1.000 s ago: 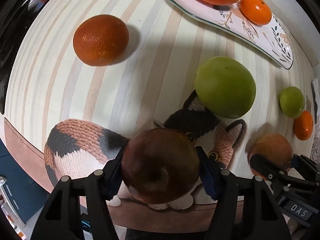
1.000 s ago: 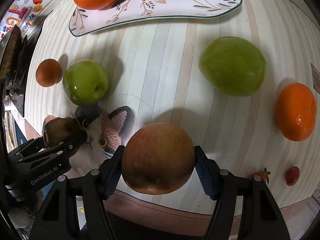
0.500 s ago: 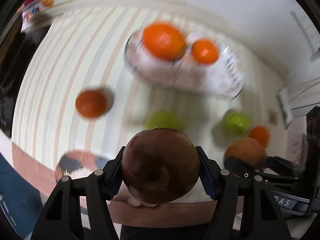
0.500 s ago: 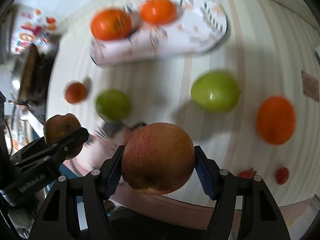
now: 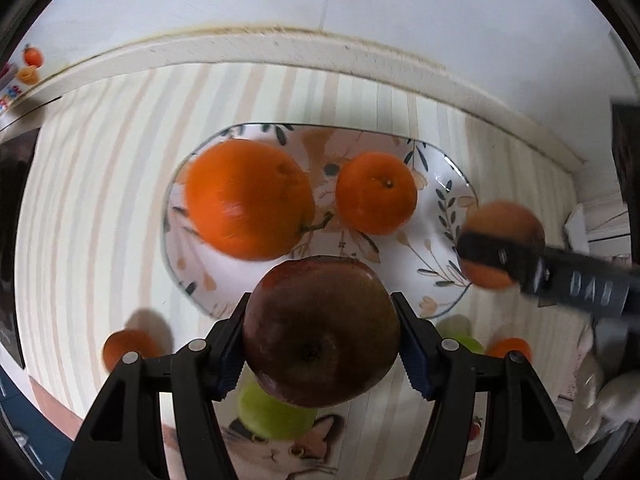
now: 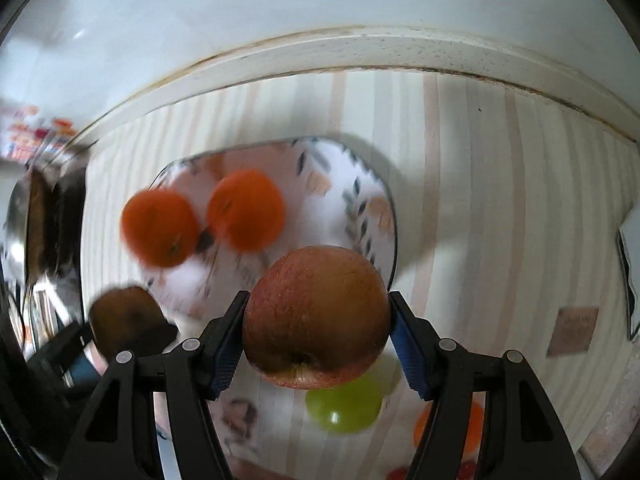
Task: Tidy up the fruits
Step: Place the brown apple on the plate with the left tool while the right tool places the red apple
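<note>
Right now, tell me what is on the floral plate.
Two oranges sit on the floral plate: a large orange and a smaller orange. The dark red apple in the left gripper covers the plate's near edge.

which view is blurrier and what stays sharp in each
Right wrist view is blurrier: plate and oranges smear, only the held red apple is crisp. Left wrist view: dark apple sharp, oranges slightly soft, right gripper streaked.

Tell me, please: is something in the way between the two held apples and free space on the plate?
Partly. The large orange and the smaller orange fill the plate's left and middle. The right part is bare, so the dark red apple and the red-yellow apple could probably land there.
</note>
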Tool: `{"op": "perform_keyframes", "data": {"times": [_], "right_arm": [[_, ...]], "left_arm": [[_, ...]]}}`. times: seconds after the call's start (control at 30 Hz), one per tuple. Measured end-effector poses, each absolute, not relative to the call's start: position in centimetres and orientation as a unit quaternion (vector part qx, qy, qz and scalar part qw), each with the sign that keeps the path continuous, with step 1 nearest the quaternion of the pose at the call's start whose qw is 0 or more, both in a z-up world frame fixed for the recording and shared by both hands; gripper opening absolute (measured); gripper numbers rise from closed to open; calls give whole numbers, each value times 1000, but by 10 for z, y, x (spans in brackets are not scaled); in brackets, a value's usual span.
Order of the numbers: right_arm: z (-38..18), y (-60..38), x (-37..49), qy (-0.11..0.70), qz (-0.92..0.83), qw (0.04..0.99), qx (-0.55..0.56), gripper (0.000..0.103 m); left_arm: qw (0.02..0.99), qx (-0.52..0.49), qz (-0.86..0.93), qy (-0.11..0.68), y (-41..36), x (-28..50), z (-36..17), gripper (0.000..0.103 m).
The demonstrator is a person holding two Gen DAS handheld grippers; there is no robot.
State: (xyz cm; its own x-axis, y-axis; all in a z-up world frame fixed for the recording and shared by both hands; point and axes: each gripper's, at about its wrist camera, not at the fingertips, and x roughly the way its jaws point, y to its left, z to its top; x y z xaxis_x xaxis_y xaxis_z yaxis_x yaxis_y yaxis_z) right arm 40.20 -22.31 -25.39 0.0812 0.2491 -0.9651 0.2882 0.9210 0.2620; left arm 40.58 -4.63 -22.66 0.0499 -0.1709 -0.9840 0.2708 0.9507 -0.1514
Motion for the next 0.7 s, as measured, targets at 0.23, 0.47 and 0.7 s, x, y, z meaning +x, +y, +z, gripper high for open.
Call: {"op": "perform_keyframes", "data": {"times": [0.23, 0.47, 0.7], "right_arm": [[-284, -230, 434, 697, -28, 688, 203, 69], [-295, -226, 443, 707, -19, 678, 199, 70], [-282, -224, 439, 706, -14, 684, 183, 86]], "left_arm": [[708, 49, -148, 689, -63, 409, -255, 63], [698, 58, -132, 701, -64, 412, -271, 64], [714, 38, -145, 684, -60, 409, -262, 82]]}}
